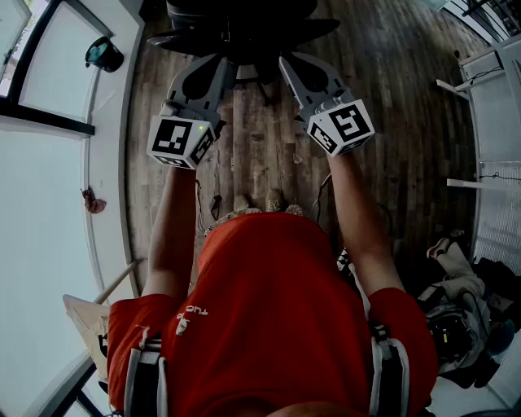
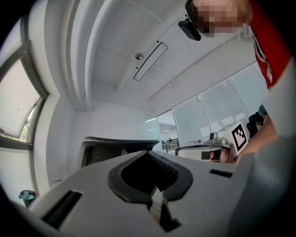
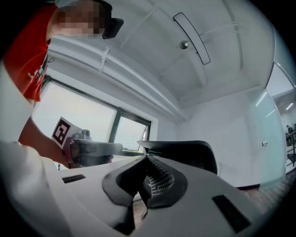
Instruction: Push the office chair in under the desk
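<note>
Because the left gripper (image 1: 221,65) and right gripper (image 1: 286,63) are closed empty, push the probably easy-rolling office chair (image 1: 244,23) at its stiff backrest (image 3: 187,152).

Office chair (image 1: 244,23) just ahead of jaw tips: cut off by top edge, dark. Contact with left gripper (image 1: 226,60) and right gripper (image 1: 285,60) unclear.
</note>
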